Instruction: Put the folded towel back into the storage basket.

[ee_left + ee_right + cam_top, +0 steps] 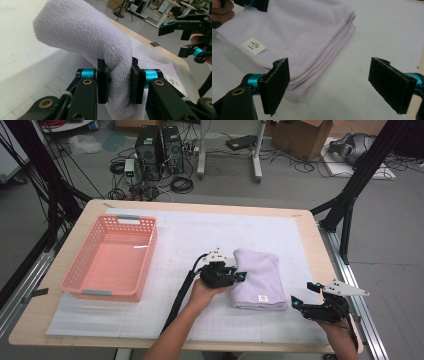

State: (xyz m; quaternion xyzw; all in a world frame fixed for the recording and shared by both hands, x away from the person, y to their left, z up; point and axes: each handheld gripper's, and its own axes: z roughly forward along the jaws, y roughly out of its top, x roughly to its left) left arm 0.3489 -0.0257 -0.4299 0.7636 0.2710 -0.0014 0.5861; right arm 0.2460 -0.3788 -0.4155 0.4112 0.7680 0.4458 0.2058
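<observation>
- Nearest you in the high view are your two forearms, one gripper in each hand: your left gripper [239, 275] sits at the left edge of the one folded lilac towel [259, 279], and your right gripper [303, 296] hangs near the table's front right corner, just off the towel.
- One pink basket [111, 256] stands on the white mat [190, 240] at the left, well apart from the towel; the one wooden table [310, 227] carries it all.
- On the floor beyond you can count two black computer towers [160, 147] and one cardboard box [305, 137].
- From the left gripper view, your two black jaws are clamped on a raised fold of the towel [100, 40]; the cloth bulges up between the pads [102, 80]. Your other gripper [197, 37] shows at the upper right.
- From the right gripper view, your two jaws stand wide apart with nothing between them but mat; the left pad [275, 85] sits just in front of the towel's stitched corner [312, 75].
- One white label [253, 46] is sewn on the towel's top layer.
</observation>
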